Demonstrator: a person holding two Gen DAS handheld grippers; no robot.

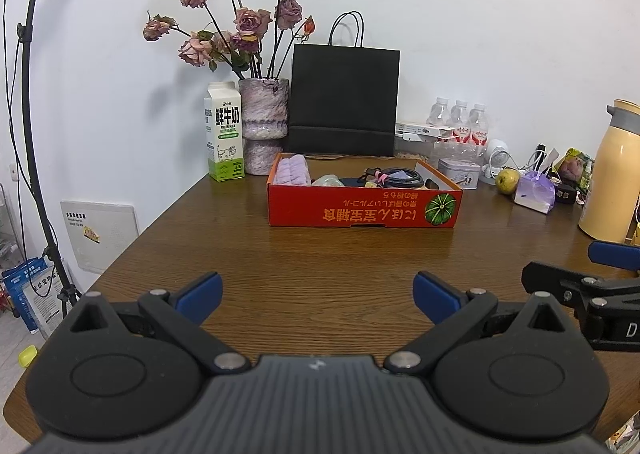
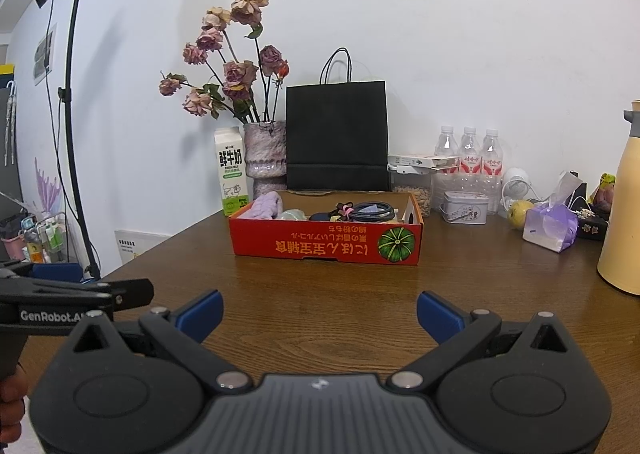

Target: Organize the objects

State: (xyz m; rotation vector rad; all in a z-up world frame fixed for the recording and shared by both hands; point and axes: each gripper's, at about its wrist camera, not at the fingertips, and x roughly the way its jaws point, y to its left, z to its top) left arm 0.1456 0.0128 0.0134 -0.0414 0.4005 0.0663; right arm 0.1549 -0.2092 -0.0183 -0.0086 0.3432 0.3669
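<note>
Claws (image 1: 318,296) (image 2: 320,316) wide apart, empty.

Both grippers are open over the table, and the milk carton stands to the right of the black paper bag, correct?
Not quite. The milk carton stands left of the black paper bag, with the flower vase between them; both wrist views show this. The rest holds: the left gripper and the right gripper are open over the table.

The desk (image 2: 340,306) is glossy brown wood grain. The red box (image 2: 326,242) looks like printed cardboard, the black bag (image 2: 336,133) matt paper. Each claw has matt black plastic with blue pads (image 1: 202,296).
</note>
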